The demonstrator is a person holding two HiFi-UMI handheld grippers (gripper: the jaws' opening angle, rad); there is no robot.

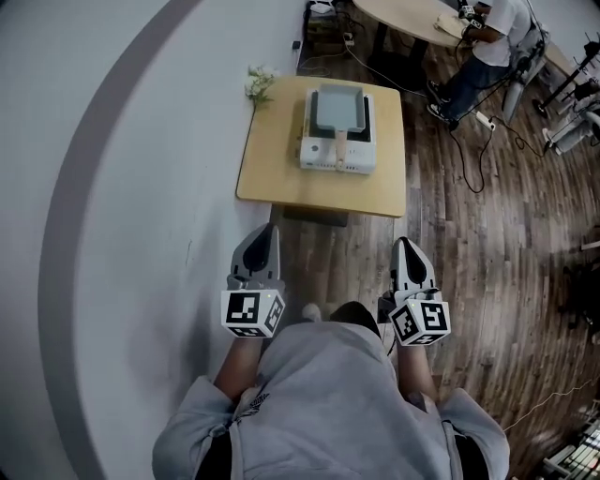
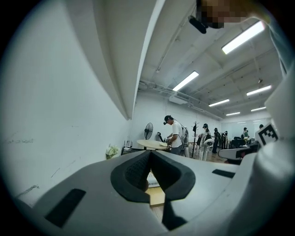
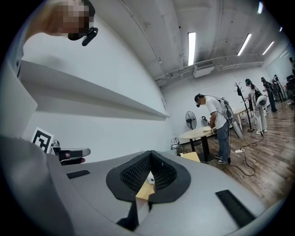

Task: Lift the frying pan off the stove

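Observation:
A square grey frying pan (image 1: 338, 108) with a wooden handle (image 1: 339, 142) sits on a white portable stove (image 1: 337, 157) on a small wooden table (image 1: 272, 173). Both grippers hang close to the person's body, well short of the table's near edge. My left gripper (image 1: 266, 231) is shut and holds nothing, and so is my right gripper (image 1: 405, 244). In the left gripper view the jaws (image 2: 150, 155) meet, with the stove (image 2: 153, 180) showing below them. The right gripper view shows its jaws (image 3: 150, 155) closed, with a bit of the stove (image 3: 150, 179) and table (image 3: 143, 190) behind.
A curved white wall (image 1: 112, 187) runs along the left, touching the table. White flowers (image 1: 260, 82) stand at the table's far left corner. A person (image 1: 487, 47) works at a round table (image 1: 403, 17) at the back right, with cables (image 1: 469, 141) on the wooden floor.

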